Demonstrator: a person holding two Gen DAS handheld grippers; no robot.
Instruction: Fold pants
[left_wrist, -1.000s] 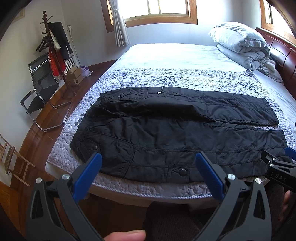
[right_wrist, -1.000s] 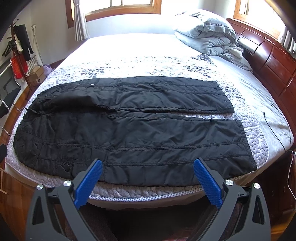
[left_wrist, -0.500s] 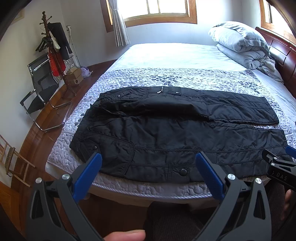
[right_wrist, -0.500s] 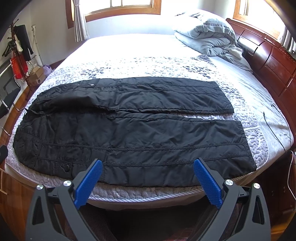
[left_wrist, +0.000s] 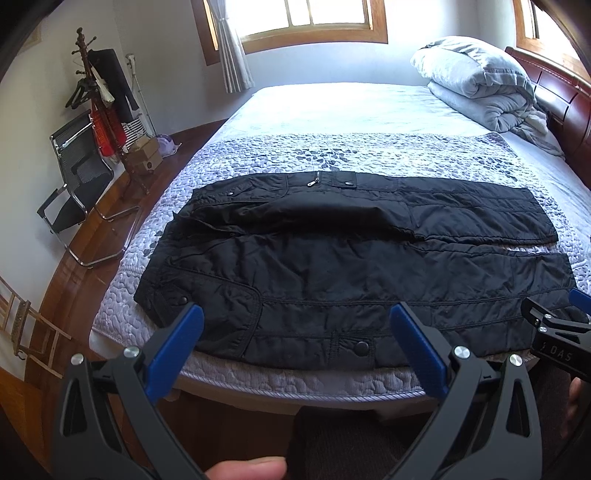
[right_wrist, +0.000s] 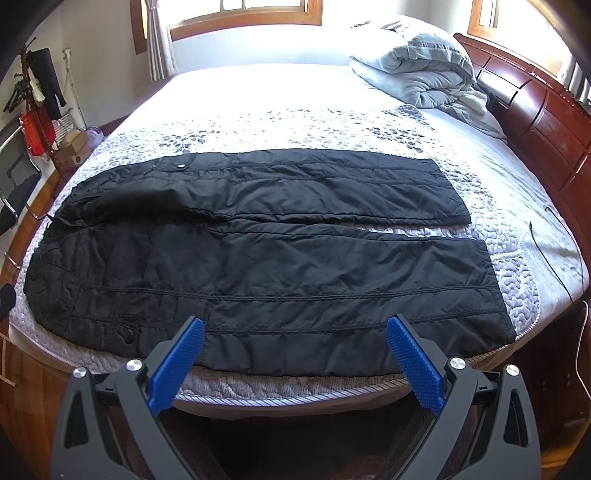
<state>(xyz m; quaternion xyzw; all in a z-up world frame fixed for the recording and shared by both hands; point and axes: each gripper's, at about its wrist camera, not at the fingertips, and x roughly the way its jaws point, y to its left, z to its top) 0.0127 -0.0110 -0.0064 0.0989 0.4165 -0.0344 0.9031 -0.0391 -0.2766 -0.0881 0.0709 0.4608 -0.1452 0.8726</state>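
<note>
Black padded pants (left_wrist: 332, 273) lie flat across the bed, waist to the left, both legs stretched to the right; they also show in the right wrist view (right_wrist: 258, 266). My left gripper (left_wrist: 295, 321) is open and empty, held just off the near bed edge in front of the waist end. My right gripper (right_wrist: 295, 332) is open and empty, in front of the near leg. The right gripper's body also shows at the right edge of the left wrist view (left_wrist: 557, 332).
The bed (right_wrist: 332, 114) has a grey patterned cover. A folded grey duvet (right_wrist: 417, 74) lies at the far right by the wooden headboard (right_wrist: 546, 122). A chair (left_wrist: 74, 184) and coat rack (left_wrist: 99, 99) stand on the floor at left. A thin cable (right_wrist: 554, 251) lies at the right edge.
</note>
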